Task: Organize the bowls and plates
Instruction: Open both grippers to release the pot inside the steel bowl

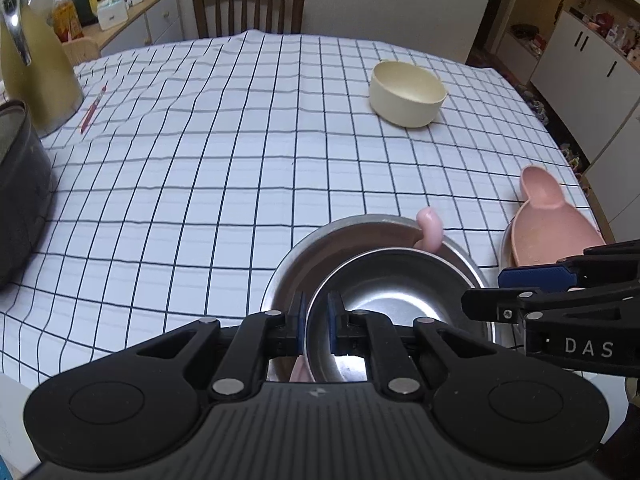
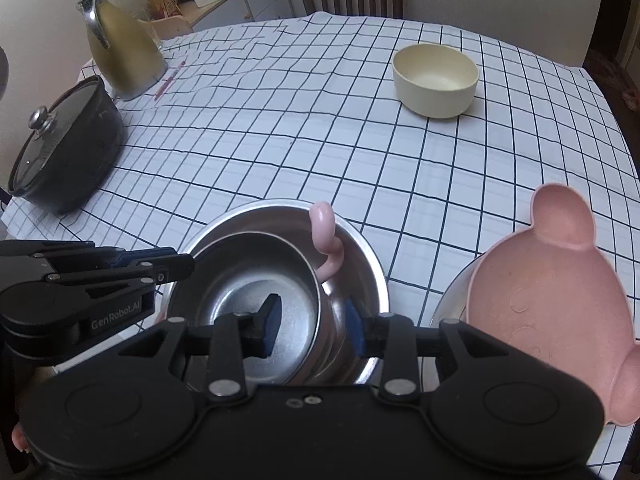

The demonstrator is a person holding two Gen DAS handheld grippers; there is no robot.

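Note:
A small steel bowl (image 1: 396, 292) (image 2: 256, 300) sits tilted inside a larger steel bowl (image 1: 304, 252) (image 2: 360, 248) near the table's front edge. My left gripper (image 1: 317, 322) is shut on the small bowl's left rim. My right gripper (image 2: 312, 328) straddles the small bowl's right wall with its jaws apart, not pressing on it. A pink spoon handle (image 1: 430, 230) (image 2: 326, 236) sticks up between the bowls. A pink bear-shaped plate (image 1: 548, 220) (image 2: 552, 308) lies on a steel plate (image 2: 450, 300) at the right. A cream bowl (image 1: 406, 94) (image 2: 436, 80) stands further back.
A black lidded pot (image 2: 64, 152) (image 1: 20, 200) and a gold jug (image 2: 120, 48) (image 1: 32, 68) stand at the left. A red pen (image 1: 93, 110) (image 2: 170, 79) lies beside the jug. A wooden chair (image 1: 248, 8) stands behind the checked tablecloth (image 1: 240, 140).

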